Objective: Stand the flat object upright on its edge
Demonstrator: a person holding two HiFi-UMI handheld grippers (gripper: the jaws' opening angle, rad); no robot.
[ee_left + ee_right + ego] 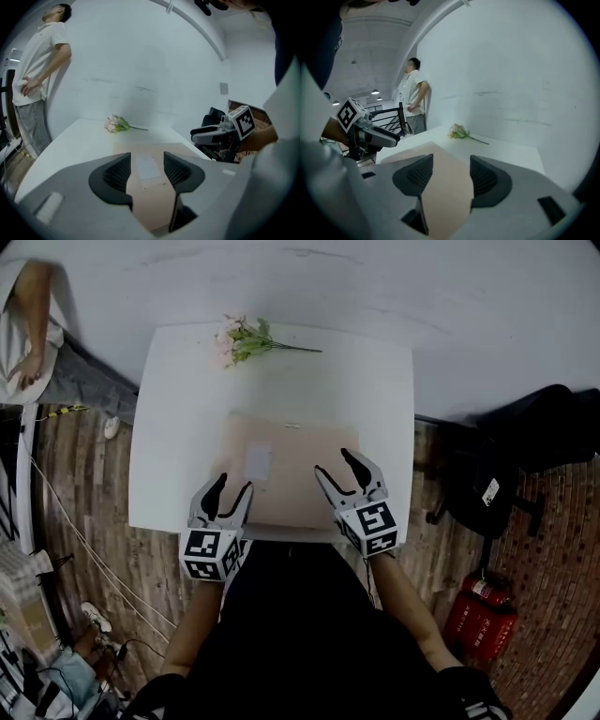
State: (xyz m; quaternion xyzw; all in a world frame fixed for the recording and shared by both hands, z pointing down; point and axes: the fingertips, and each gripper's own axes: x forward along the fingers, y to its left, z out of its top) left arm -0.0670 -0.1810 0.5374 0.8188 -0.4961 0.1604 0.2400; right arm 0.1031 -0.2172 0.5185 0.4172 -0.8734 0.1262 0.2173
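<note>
White desk (159,427) set against a plain white wall (422,287). Floor (84,456) is brown wood planks. Black chair (544,427) just right of the desk, with a red fire extinguisher (483,615) near it on the floor. Person (40,65) leans on the wall at left. Ceiling lamps (375,92) are lit further back, with a dark railing (389,117) below them.

label (257,462) on board (295,474) — print too small to read | bystander (32,310) — cut by left edge
</note>
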